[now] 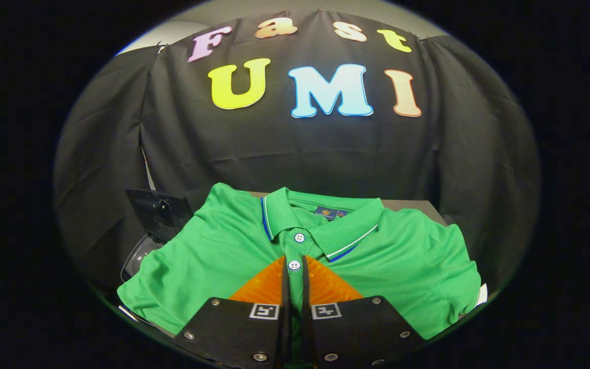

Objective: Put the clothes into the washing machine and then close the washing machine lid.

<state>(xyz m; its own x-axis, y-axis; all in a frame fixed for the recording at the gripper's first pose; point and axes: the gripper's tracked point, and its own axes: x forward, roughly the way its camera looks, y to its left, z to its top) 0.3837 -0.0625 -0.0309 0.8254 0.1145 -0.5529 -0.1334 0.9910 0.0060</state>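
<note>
Green polo shirt [213, 261] on grey surface [418, 206]

A bright green polo shirt [213, 256] with a white-and-blue striped collar and white buttons lies folded, front up, collar farthest away, partly covering a dark washing machine [157, 210] whose raised lid shows beside its sleeve.

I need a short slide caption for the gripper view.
Gripper shut on the button strip of a folded green polo shirt.
</note>
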